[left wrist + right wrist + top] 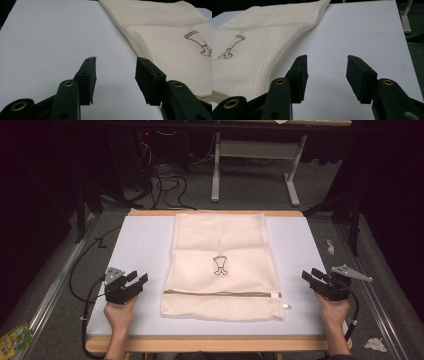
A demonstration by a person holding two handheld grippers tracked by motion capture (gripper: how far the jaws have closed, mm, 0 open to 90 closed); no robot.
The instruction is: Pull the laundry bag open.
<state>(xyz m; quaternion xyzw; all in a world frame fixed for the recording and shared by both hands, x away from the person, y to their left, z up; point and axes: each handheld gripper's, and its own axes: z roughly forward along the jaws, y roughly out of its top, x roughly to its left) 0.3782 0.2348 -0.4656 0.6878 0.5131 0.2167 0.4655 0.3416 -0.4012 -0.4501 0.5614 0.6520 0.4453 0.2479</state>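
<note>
Lying between tongs: mesh bag point(221, 265)

No words or numbers can be read anywhere. The one sign is a small dark outline drawing point(220, 265) printed at the middle of the mesh bag point(220, 240).

Left gripper point(136, 281) held low in one hand, jaws spread wide, right gripper point(310, 276) mirrored opposite, jaws likewise apart, both empty
</note>
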